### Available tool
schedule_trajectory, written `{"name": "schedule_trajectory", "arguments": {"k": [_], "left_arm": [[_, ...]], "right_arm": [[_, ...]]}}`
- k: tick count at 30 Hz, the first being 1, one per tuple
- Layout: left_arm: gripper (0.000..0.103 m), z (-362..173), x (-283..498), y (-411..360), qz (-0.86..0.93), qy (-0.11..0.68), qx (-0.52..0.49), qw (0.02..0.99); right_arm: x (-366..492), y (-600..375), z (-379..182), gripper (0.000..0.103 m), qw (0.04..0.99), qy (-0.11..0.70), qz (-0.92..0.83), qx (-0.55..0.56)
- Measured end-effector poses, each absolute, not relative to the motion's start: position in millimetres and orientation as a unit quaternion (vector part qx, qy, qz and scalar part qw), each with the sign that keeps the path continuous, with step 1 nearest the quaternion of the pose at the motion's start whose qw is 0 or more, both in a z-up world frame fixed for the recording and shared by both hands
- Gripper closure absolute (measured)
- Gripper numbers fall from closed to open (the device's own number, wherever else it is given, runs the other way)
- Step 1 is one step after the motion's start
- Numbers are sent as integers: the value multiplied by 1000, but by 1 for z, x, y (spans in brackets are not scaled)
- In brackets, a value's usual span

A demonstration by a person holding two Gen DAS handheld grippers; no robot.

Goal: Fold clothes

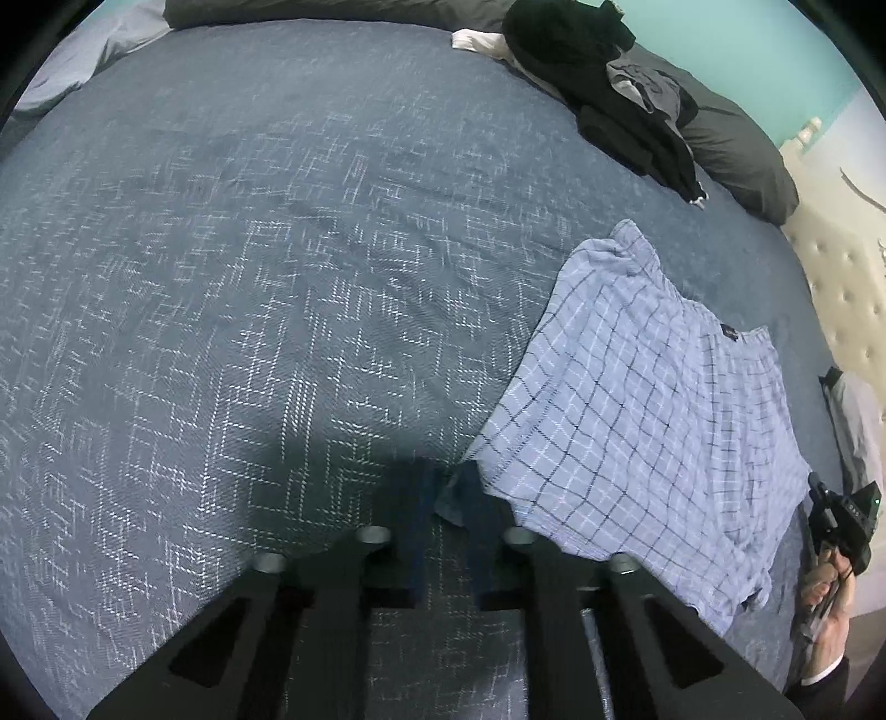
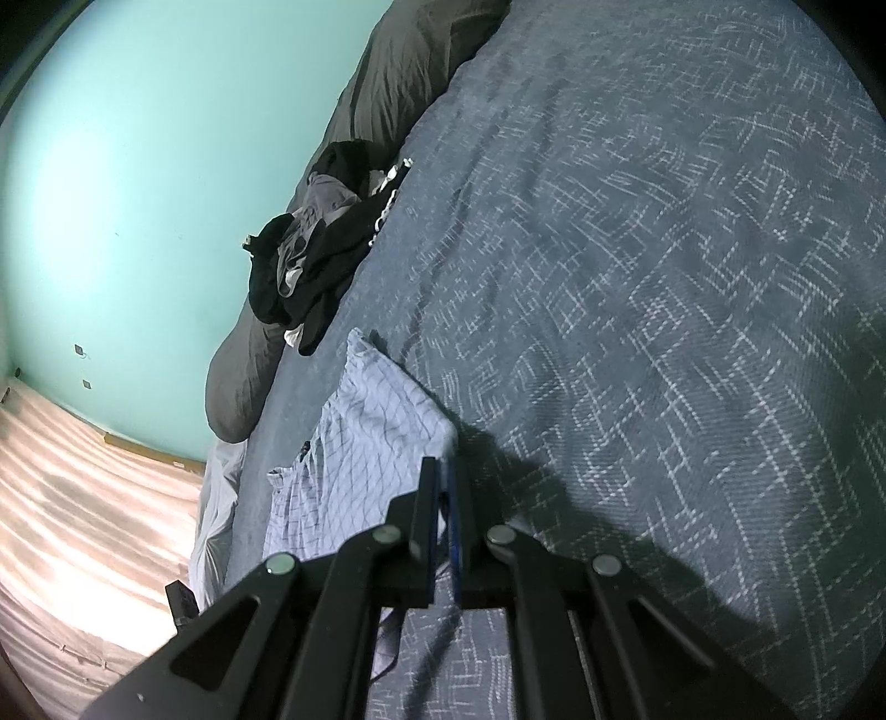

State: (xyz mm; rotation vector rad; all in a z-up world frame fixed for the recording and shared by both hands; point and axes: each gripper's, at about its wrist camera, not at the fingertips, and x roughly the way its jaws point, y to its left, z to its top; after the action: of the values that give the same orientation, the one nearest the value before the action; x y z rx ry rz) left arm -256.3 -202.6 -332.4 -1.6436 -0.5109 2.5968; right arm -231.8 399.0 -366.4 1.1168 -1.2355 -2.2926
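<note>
Blue-grey bedspread (image 1: 249,277): woven cloth with pale broken line patterning, covering the whole bed and bearing every garment in view.
Containers: none can be made out; the bed alone holds things.
Left gripper (image 1: 448,531): low at the bottom of the left wrist view, its two dark fingers (image 1: 416,531) parted with a gap of bedspread and a bit of blue cloth between them, tips at the near corner of the checked garment. Whether the tips touch the cloth cannot be told.
Checked shorts (image 1: 637,432): one piece, pale blue with a dark grid, lying flat on the bedspread right of the left gripper, waistband toward the headboard side, a small dark label at its upper edge.
Dark clothes pile (image 1: 609,99): one heap, black and grey pieces jumbled together at the far edge, resting partly on a grey pillow (image 1: 736,155). The number of pieces cannot be counted.
White cloth (image 1: 482,41): one pale piece just left of that heap.
Right gripper (image 2: 446,498): fingers drawn nearly together, pinching the edge of the checked shorts (image 2: 365,443) between them. It also shows at the right edge of the left wrist view (image 1: 841,520), held by a hand (image 1: 825,609).
Teal wall (image 2: 138,166): behind the bed.
Headboard (image 1: 836,288): cream, tufted.
</note>
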Motion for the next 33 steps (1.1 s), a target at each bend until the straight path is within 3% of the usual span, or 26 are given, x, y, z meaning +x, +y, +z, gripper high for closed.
{"name": "schedule_trajectory", "arguments": {"k": [18, 26, 33], "left_arm": [[100, -269, -252, -143, 860, -140, -488, 60], [100, -233, -268, -71, 863, -112, -481, 109], [100, -212, -291, 40, 854, -68, -488, 169]], "right_arm": [[-234, 401, -367, 100, 156, -438, -795, 390], [-231, 400, -368, 100, 157, -441, -791, 393], [-230, 405, -367, 100, 164, -456, -783, 389]]}}
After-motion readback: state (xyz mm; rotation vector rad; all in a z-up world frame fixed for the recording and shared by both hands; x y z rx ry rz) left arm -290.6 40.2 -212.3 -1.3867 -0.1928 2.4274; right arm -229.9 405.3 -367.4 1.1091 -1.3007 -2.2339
